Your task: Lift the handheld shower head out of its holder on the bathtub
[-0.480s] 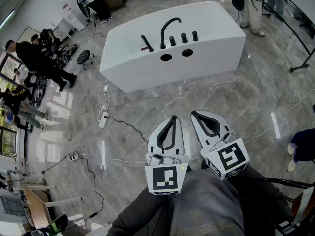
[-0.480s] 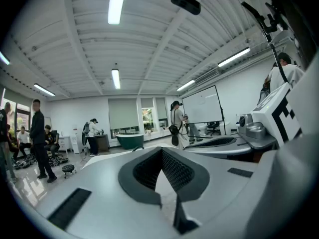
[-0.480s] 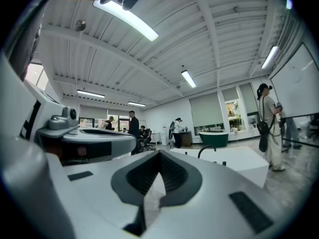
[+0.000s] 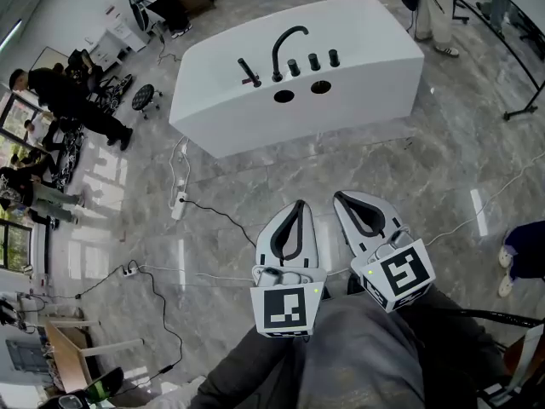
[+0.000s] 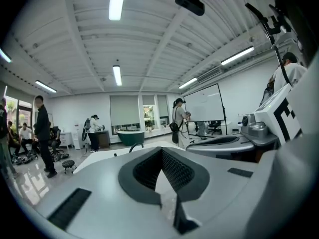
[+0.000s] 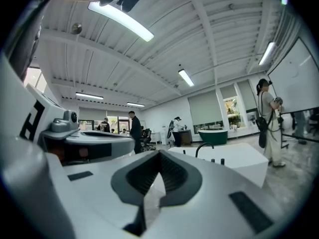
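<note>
A white bathtub (image 4: 341, 100) stands on the marble floor well ahead of me. On its deck are a black arched faucet (image 4: 285, 49), three black knobs (image 4: 313, 61) and the black handheld shower head (image 4: 249, 72), which sits in its holder at the left. My left gripper (image 4: 298, 204) and right gripper (image 4: 339, 197) are side by side close above my lap, far short of the tub. Both are shut with nothing between the jaws. The tub (image 5: 99, 157) shows beyond the left gripper (image 5: 163, 156), and the tub (image 6: 239, 159) and faucet (image 6: 204, 146) beyond the right gripper (image 6: 158, 158).
A power strip (image 4: 179, 204) and black cables (image 4: 213, 216) lie on the floor between me and the tub. Several people (image 4: 51, 100) and a stool (image 4: 145, 100) are at the left. A person (image 4: 436, 11) and a stand (image 4: 524, 109) are at the right.
The bathtub sits slightly higher and further left in the head view. Both grippers keep their place and stay shut.
</note>
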Motion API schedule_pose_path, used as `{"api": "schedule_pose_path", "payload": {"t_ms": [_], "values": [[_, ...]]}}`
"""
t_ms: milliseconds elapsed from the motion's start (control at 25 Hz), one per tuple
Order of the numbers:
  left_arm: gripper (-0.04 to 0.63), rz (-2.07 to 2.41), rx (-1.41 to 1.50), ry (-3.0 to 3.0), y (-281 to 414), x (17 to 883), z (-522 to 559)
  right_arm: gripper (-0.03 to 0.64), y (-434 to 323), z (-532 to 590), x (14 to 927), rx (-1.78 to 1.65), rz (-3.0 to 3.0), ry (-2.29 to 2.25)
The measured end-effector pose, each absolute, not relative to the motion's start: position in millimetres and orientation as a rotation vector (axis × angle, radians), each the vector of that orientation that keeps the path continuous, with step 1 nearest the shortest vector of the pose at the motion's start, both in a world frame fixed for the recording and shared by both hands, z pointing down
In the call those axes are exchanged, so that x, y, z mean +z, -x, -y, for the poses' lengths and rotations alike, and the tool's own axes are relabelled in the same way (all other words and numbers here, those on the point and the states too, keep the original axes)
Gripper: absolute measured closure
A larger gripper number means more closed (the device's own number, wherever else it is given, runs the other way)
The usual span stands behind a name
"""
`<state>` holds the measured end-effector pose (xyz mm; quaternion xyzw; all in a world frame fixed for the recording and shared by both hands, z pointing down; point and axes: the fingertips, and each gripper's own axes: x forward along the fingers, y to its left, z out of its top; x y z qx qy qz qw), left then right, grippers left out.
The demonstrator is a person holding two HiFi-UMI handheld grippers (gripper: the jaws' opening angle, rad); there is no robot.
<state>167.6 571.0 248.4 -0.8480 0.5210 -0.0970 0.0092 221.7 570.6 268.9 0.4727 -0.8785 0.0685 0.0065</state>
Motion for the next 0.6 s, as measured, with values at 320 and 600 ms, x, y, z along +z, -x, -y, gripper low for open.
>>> {"api": "schedule_pose_path", "payload": {"t_ms": [320,600], "values": [[0.592,-1.668,-0.337,2.676,-164,270,-543,0.614,-225,-540,295,0.359,2.720,-1.469],[0.592,-1.723,-0.305,2.692,-134,296,-480,0.614,-197,-481,313,0.346,2.705,-1.410]]}}
